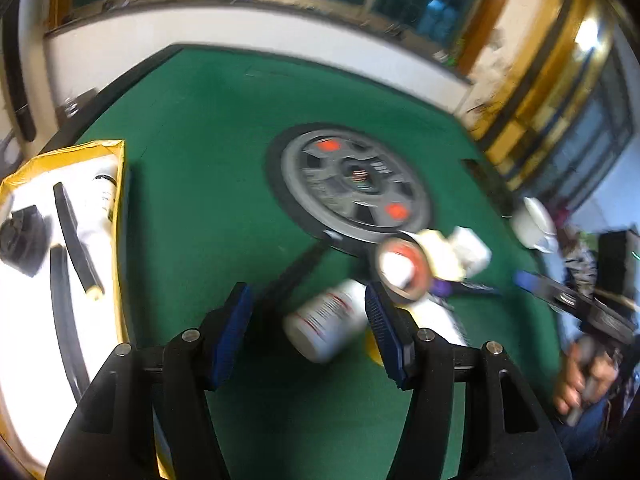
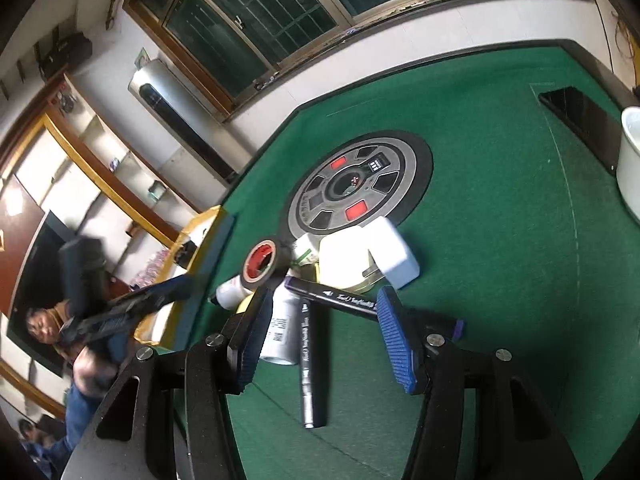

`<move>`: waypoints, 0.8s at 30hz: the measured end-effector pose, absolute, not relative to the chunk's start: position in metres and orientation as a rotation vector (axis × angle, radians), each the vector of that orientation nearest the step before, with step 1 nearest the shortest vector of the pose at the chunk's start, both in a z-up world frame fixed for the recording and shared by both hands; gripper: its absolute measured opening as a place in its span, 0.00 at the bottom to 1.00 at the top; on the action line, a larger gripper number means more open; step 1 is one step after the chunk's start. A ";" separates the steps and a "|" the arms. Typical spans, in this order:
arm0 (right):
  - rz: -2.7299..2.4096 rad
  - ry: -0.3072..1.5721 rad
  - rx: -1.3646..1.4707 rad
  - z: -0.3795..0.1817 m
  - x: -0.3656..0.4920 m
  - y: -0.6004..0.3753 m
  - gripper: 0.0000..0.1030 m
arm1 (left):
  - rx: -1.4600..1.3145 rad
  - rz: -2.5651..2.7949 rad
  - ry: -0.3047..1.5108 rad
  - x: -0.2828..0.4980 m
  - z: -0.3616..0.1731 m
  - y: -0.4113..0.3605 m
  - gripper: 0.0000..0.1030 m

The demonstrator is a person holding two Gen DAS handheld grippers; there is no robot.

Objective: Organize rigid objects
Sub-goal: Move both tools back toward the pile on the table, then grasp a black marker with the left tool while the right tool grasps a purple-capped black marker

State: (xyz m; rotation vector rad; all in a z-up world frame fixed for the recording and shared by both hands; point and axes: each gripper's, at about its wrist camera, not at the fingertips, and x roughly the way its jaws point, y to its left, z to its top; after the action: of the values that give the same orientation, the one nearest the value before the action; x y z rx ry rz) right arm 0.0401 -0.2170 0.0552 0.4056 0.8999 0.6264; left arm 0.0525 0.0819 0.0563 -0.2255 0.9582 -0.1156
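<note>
Both claws gape empty: left claw [image 1: 308, 312] alone shows the yellow tray [image 1: 118, 216], right claw [image 2: 320, 312] the markers [image 2: 309, 360].

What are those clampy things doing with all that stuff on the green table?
A person holds two grippers over a pile of small things on the green table. Both are open and hold nothing. The left gripper hovers by a white bottle, the right gripper over a black marker. A yellow-edged tray already holds some black sticks.
</note>
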 end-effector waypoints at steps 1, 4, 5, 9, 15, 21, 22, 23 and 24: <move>0.630 0.898 0.410 0.054 0.038 -0.220 0.48 | -0.198 -0.111 0.978 0.062 0.052 0.080 0.54; 0.614 0.887 0.418 0.053 0.036 -0.224 0.48 | -0.105 -0.118 1.047 0.082 0.036 0.074 0.51; 0.614 0.889 0.421 0.052 0.036 -0.227 0.48 | -0.086 -0.139 1.067 0.086 0.032 0.071 0.51; 0.597 0.903 0.439 0.046 0.041 -0.232 0.48 | -0.040 -0.162 1.086 0.086 0.024 0.065 0.48; 0.541 0.948 0.388 0.030 0.056 -0.233 0.48 | -0.018 -0.111 1.063 0.066 0.014 0.057 0.20; 0.627 1.053 0.328 0.017 0.060 -0.220 0.48 | -0.104 -0.083 1.018 0.030 0.014 0.056 0.14; 0.697 1.089 0.332 0.015 0.055 -0.214 0.48 | -0.098 -0.079 1.015 0.028 0.013 0.055 0.14; 0.740 1.112 0.305 0.015 0.050 -0.208 0.48 | -0.087 -0.076 1.015 0.028 0.012 0.052 0.14; 0.756 1.124 0.239 0.016 0.043 -0.200 0.48 | -0.078 -0.072 1.015 0.027 0.012 0.051 0.13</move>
State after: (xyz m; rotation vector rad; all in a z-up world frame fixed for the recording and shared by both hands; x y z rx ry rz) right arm 0.0427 -0.1999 0.0162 0.2388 1.1244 0.7560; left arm 0.0274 0.0509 0.0123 -0.0775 1.0155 -0.0720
